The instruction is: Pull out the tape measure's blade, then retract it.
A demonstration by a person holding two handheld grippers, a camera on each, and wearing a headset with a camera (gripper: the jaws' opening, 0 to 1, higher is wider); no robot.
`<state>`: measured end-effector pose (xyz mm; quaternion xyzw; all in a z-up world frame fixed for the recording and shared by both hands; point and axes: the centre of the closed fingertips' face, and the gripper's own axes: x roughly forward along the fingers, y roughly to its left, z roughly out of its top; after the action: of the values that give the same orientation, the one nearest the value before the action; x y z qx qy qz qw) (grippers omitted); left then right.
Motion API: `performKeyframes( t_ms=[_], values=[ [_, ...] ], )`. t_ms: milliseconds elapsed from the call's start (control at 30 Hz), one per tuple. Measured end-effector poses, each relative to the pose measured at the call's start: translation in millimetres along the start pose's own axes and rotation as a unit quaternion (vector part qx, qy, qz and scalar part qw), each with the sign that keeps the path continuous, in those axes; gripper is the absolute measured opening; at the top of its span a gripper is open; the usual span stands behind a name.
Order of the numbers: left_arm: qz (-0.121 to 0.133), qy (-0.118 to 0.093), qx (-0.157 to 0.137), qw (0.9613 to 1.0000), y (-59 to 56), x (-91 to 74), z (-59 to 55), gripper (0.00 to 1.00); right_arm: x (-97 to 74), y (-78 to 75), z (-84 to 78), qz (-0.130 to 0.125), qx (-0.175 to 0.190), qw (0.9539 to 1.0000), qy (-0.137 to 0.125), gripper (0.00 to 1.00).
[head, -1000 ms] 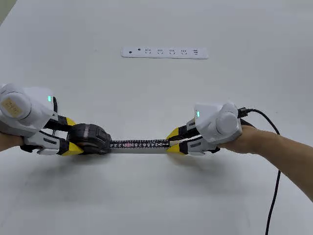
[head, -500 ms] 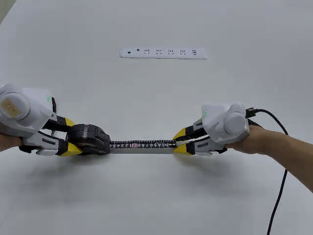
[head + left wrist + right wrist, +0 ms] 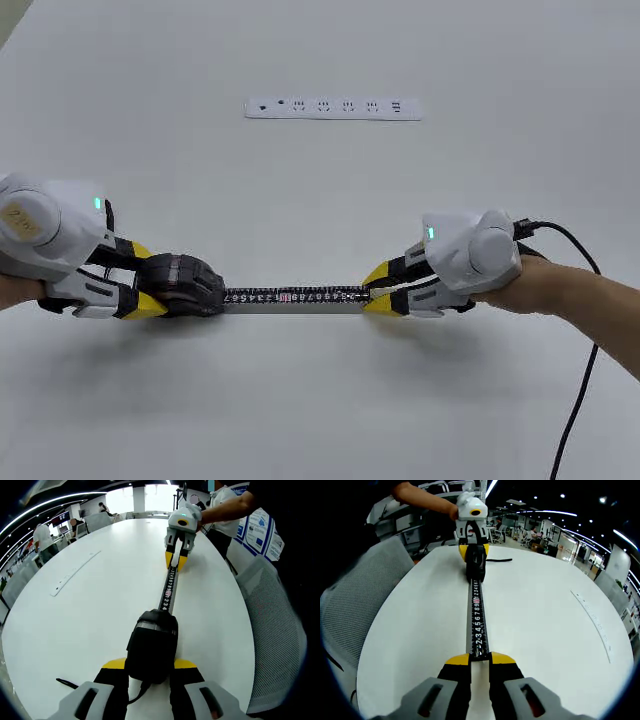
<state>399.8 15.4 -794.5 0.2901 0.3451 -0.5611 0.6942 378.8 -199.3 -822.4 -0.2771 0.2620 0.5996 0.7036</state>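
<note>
The black tape measure case (image 3: 182, 284) lies low over the white table, and my left gripper (image 3: 148, 279) is shut on it (image 3: 151, 645). Its blade (image 3: 295, 296), printed with numbers, runs level to the right. My right gripper (image 3: 381, 290) is shut on the blade's end. In the right gripper view the blade (image 3: 476, 619) stretches away from my yellow-tipped right gripper (image 3: 479, 659) to the case (image 3: 475, 563). In the left gripper view the blade (image 3: 170, 585) leads off to the right gripper (image 3: 176, 560).
A white power strip (image 3: 332, 108) lies flat at the back of the table (image 3: 320, 400). A black cable (image 3: 575, 400) trails from the right gripper toward the table's near right. A grey mesh chair (image 3: 270, 625) stands at the table's edge.
My right gripper has moved to the right with the blade's end, drawing more blade out of the case. The left gripper and the case have stayed put.
</note>
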Motion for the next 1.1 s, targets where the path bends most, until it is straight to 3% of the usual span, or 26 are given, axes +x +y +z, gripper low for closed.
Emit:
performKeyframes(
  t_ms=[600, 1100],
  values=[
    [0.0, 0.0, 0.0, 1.0, -0.1, 0.1, -0.1, 0.28, -7.1, -0.9, -7.2, 0.0, 0.003, 1.0, 0.004, 0.11],
    [0.0, 0.001, -0.001, 1.0, 0.2, 0.1, 0.0, 0.28, -22.1, -2.0, -22.7, -0.004, 0.011, 0.9998, 0.014, 0.11]
  ],
)
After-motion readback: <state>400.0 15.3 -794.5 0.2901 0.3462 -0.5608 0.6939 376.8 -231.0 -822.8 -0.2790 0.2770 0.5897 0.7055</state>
